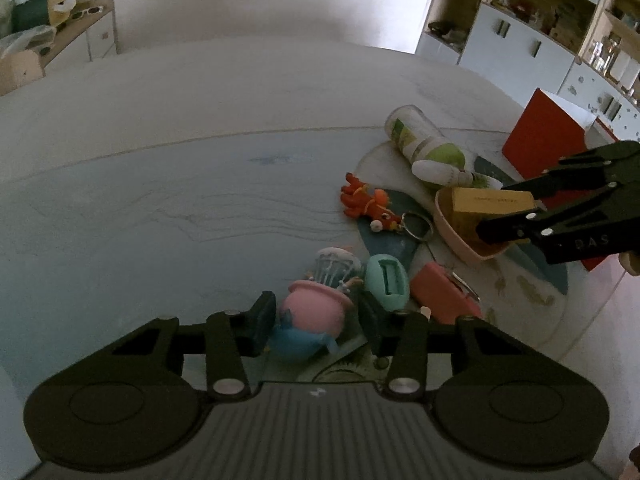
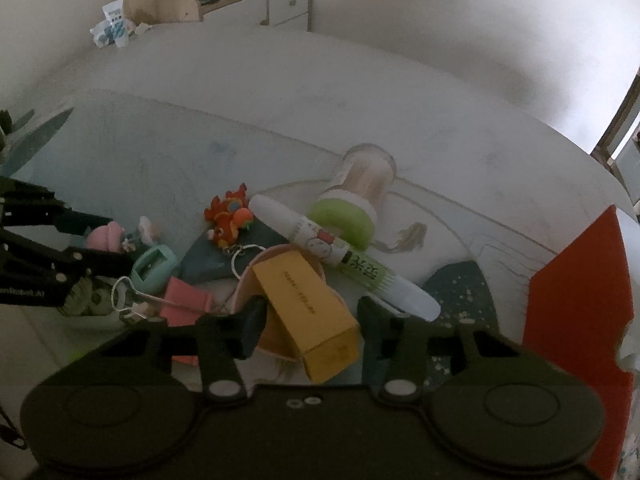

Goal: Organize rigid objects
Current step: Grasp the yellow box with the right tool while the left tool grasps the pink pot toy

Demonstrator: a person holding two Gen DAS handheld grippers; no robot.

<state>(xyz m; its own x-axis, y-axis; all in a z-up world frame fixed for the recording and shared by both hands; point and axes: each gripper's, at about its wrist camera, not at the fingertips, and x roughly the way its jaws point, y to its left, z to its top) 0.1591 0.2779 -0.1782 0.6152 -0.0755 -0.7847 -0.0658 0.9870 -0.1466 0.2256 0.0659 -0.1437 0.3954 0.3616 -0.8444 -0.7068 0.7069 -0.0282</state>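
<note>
The pink-and-blue hard plastic pig figurine (image 1: pixel 310 322), light, stiff and slippery, sits between my left claw (image 1: pixel 316 322), closed on its rounded head. At two o'clock, my right claw (image 2: pixel 310 322) half-open, straddles the mustard cardboard box (image 2: pixel 308 312) without pressing it.

A home room: white cubby shelving (image 1: pixel 532 20) stands beyond the gripper to its right, a cluttered wooden-topped drawer cabinet (image 1: pixel 86 36) far left.

White letters "RAS" stand on the black right gripper (image 1: pixel 506 216) body; "nRobot.AI" on the black left gripper (image 2: pixel 116 246) body. Print on the yellow cardboard box (image 2: pixel 308 304) between the right fingers is unreadable.
</note>
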